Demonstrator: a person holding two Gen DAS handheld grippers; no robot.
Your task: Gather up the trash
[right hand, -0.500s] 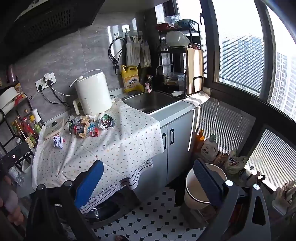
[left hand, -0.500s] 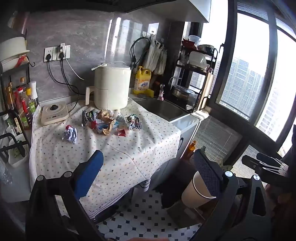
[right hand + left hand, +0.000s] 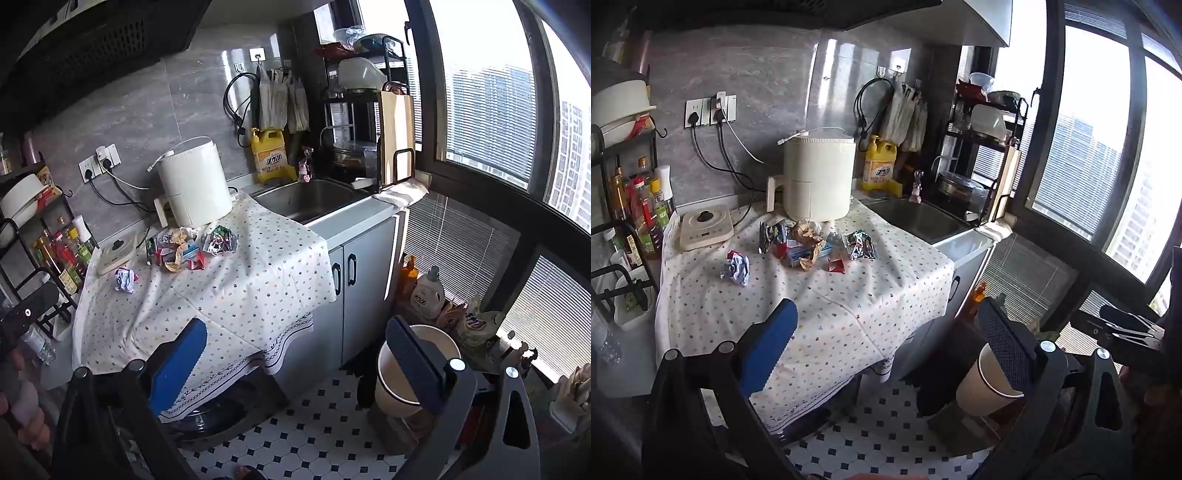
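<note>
Nothing collected yet, as I read it. Left to right on the tablecloth (image 3: 849, 306): one loose crumpled wrapper (image 3: 735, 269) on its own, then the trash pile (image 3: 812, 245) in front of the white appliance (image 3: 818, 177), maybe six or seven pieces, too tangled to count. One bin (image 3: 413, 369) on the floor at right. My left gripper (image 3: 886, 350) and right gripper (image 3: 295, 354) are both spread wide, empty, well short of the trash.
</note>
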